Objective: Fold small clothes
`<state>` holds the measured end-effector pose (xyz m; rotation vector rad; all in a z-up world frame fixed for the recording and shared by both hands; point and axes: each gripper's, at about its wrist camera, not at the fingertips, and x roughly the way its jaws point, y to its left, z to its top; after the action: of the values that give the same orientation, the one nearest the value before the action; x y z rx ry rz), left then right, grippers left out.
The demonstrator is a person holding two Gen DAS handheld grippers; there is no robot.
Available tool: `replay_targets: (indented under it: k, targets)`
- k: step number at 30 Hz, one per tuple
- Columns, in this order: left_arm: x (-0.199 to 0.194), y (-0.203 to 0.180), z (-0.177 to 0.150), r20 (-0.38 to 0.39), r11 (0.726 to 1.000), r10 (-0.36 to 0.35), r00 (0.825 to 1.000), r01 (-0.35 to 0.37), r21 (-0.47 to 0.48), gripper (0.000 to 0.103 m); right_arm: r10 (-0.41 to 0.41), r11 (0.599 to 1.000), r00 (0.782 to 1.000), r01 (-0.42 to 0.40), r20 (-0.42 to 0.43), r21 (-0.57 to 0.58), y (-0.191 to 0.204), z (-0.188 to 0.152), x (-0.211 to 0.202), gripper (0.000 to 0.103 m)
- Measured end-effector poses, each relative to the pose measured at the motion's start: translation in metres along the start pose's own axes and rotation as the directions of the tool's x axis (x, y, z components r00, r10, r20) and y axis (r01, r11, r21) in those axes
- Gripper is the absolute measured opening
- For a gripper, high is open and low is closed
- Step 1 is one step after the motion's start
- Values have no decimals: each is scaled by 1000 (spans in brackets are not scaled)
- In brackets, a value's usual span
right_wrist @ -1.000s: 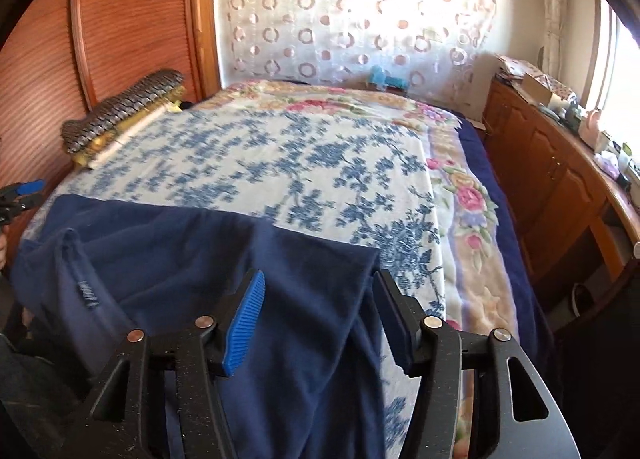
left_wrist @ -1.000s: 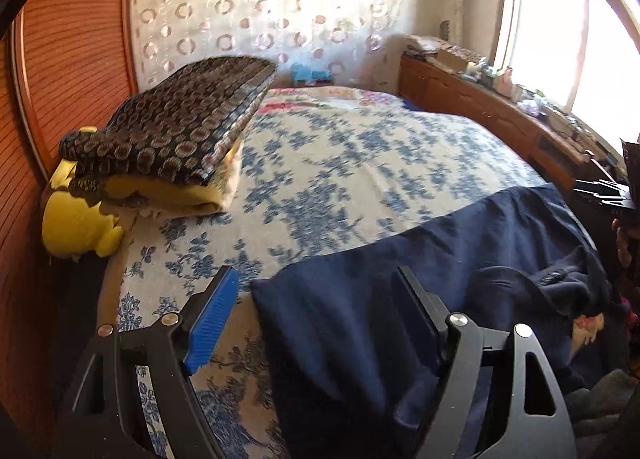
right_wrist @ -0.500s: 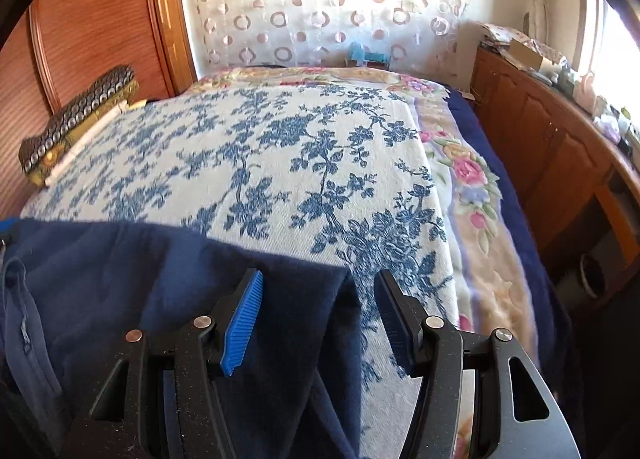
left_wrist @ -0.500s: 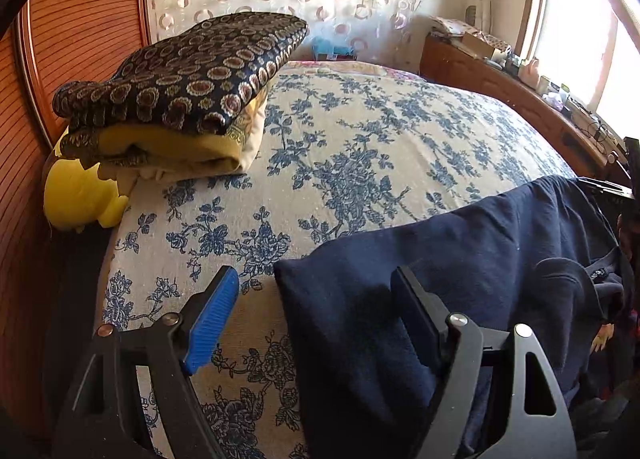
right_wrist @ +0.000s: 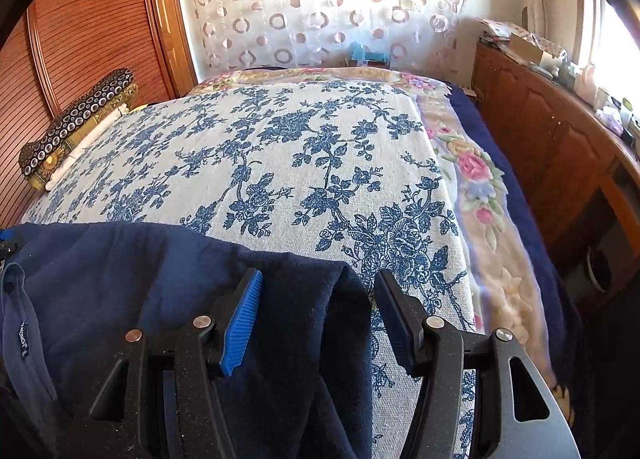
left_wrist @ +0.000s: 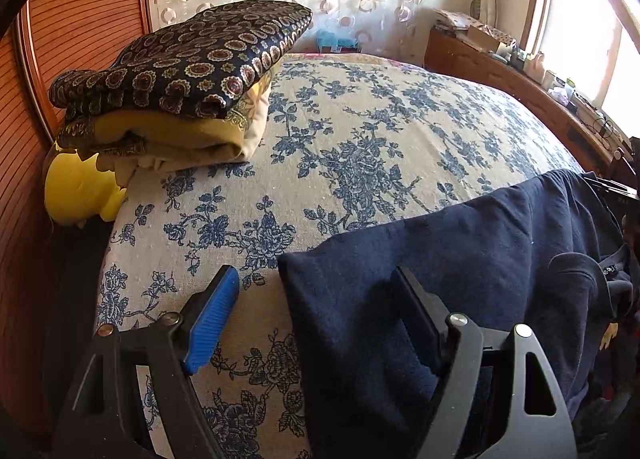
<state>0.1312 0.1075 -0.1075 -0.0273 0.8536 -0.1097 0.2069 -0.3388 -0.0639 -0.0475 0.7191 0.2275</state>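
A dark navy garment (left_wrist: 460, 259) lies spread along the near edge of the bed (left_wrist: 360, 139), its fabric soft and slightly fuzzy, with shallow wrinkles. Its far edge runs straight across the blue-flowered bedspread (right_wrist: 300, 163). Toward one side it bunches into folds where a neckline with a small printed label (right_wrist: 24, 341) shows a lighter blue inside.

The left gripper (left_wrist: 316, 311) is spread wide; one corner of the garment lies between its fingers, with the dark finger over the cloth and the blue pad over bare bedspread, clear of the fabric. The right gripper (right_wrist: 318, 309) is also spread, straddling the opposite corner of the garment, neither pad pressing on it.

At the far side of the bed from the garment, a stack of folded blankets (left_wrist: 180, 75) sits by the wooden headboard (left_wrist: 80, 11), above something yellow (left_wrist: 76, 195) whose shape is partly hidden. The garment's lower part drops past the bed edge and is cut off by the grippers' frames. The label's lettering is too small to read.
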Motion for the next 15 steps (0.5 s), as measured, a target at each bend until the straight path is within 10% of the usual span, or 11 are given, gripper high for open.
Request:
replay_targets:
  k: [6, 15]
  targets:
    - [-6, -5, -3, 9, 998, -57, 998, 57, 20, 55, -1, 1000, 1000, 1, 1, 0, 1, 0, 0, 60]
    - [-5, -10, -4, 5, 998, -63, 998, 63, 27, 54, -1, 1000, 1000, 1, 2, 0, 1, 0, 0, 60]
